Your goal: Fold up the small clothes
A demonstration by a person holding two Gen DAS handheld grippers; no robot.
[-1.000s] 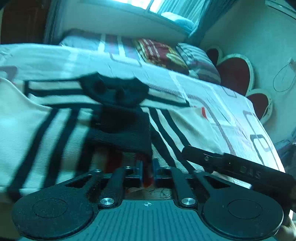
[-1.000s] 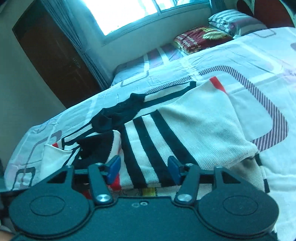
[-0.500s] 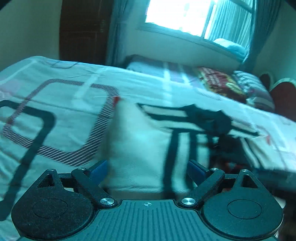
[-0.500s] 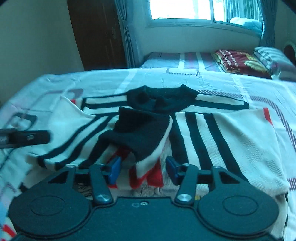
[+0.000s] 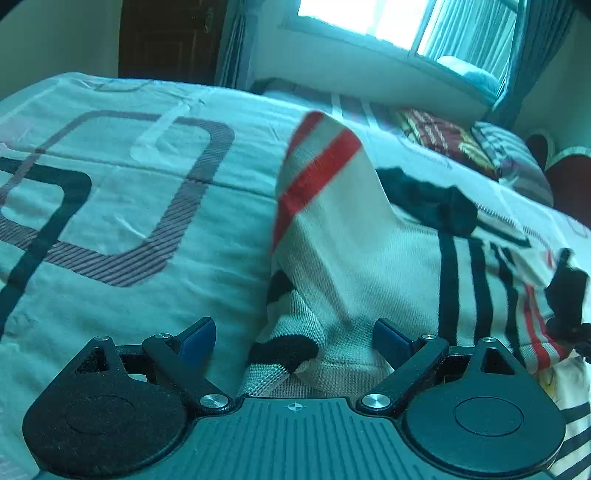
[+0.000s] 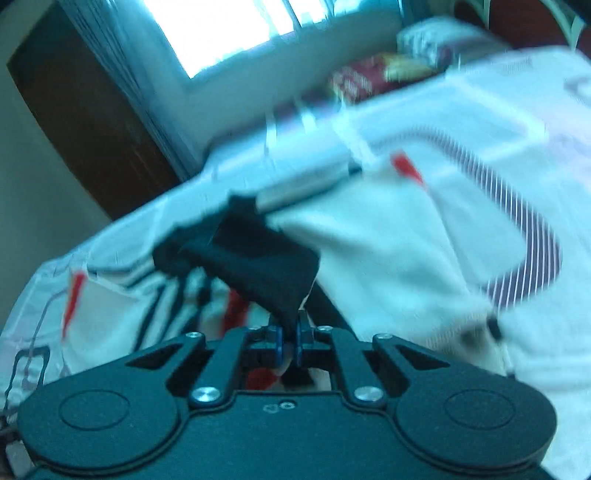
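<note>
Lying spread over a patterned bedsheet (image 5: 122, 206), cream knitted sweater (image 5: 354, 251) with black vertical stripes and red bands. Sleeve end with red cuff stripes raised and blurred above the sheet, toward the left of the garment in the left wrist view. Black collar (image 5: 436, 206) farther back, near the pillows (image 5: 461, 147) under the window (image 5: 373, 18).

Left gripper (image 5: 293, 339): blue pads (image 5: 195, 341) spread wide apart, nothing clamped between them; a bunched fold of cream and black knit sits in the gap, just in front of the gripper body, contact with the pads not discernible.

Right gripper (image 6: 289, 345): jaws drawn nearly together, pinching a black piece of the sweater (image 6: 258, 258), seemingly a cuff or hem edge, lifted off the bed and draped up and away from the fingertips. Cream body of the garment spreading to the right of the pinched part, red patch beneath it. Whole right wrist view smeared by motion blur, so fine detail of the pinch hard to read.

Dark wooden door (image 6: 85, 110) and curtains (image 5: 476, 37) at the back of the room.
</note>
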